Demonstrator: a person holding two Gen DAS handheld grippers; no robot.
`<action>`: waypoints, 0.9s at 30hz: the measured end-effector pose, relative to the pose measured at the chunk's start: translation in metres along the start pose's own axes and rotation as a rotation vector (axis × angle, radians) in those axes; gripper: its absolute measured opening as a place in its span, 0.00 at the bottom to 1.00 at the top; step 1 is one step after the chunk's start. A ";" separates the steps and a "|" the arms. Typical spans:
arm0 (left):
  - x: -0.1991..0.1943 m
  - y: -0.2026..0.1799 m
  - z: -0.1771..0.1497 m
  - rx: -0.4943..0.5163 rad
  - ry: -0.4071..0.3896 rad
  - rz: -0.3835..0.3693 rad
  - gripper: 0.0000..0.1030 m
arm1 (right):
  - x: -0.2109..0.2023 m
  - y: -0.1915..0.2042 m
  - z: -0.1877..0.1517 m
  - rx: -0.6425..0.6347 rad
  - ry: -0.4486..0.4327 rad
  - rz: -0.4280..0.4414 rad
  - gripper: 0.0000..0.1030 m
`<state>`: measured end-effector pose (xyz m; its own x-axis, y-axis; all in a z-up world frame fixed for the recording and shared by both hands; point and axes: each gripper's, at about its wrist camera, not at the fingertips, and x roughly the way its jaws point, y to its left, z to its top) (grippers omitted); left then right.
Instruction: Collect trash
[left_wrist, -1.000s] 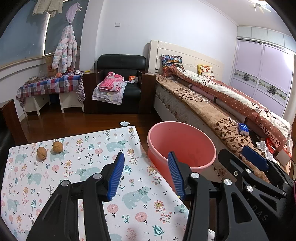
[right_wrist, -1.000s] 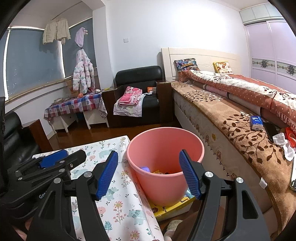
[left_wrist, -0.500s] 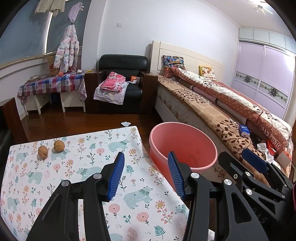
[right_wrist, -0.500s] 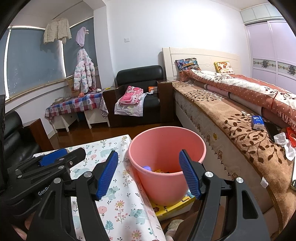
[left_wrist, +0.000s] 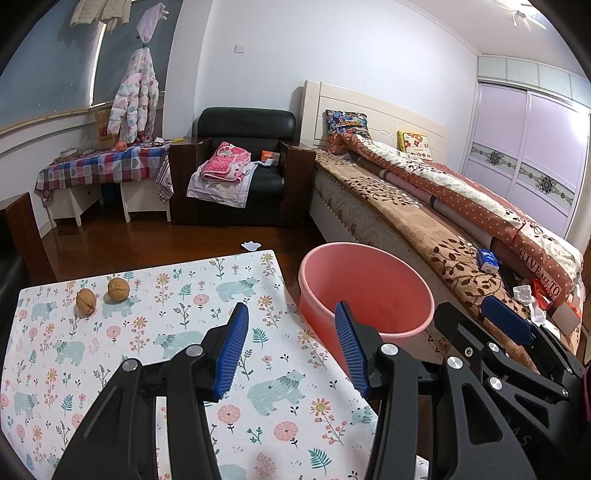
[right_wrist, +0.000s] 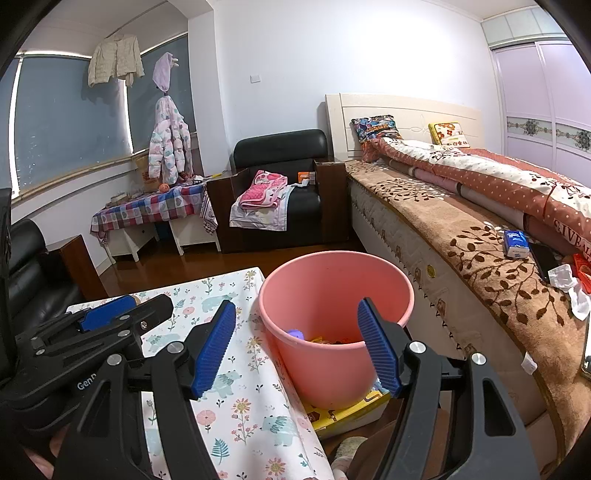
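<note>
Beside floral-print cloth surface (left_wrist: 155, 332) w/ two brown walnuts (left_wrist: 101, 295), round pink plastic bin (right_wrist: 332, 295) holds trash; left claw (left_wrist: 290, 343) & right claw (right_wrist: 297, 343) both apart, empty.

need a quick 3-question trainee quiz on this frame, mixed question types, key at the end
1. True or false: the left gripper is holding a walnut.
2. Where does the pink bucket stand? A) on the bed B) beside the flower-print table, between it and the bed C) on the black armchair
3. How many walnuts lie on the flower-print table?

Key
1. False: its fingers stand apart with nothing between them.
2. B. It rests on a yellow box.
3. Two, side by side near the table's far left corner.
</note>
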<state>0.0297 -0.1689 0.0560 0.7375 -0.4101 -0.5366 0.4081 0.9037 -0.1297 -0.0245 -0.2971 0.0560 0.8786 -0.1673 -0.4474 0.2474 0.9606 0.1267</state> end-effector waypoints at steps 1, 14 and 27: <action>0.000 0.000 0.000 0.001 -0.001 0.001 0.47 | 0.000 0.000 0.000 0.000 0.001 0.002 0.67; 0.000 0.000 0.000 0.002 0.000 0.000 0.47 | 0.000 0.004 -0.002 -0.001 0.002 0.002 0.67; 0.000 0.000 0.000 0.001 0.001 0.001 0.47 | 0.000 0.005 -0.002 0.000 0.004 0.002 0.67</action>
<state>0.0296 -0.1688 0.0558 0.7374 -0.4095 -0.5372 0.4084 0.9037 -0.1282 -0.0240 -0.2923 0.0548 0.8774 -0.1642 -0.4508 0.2452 0.9611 0.1273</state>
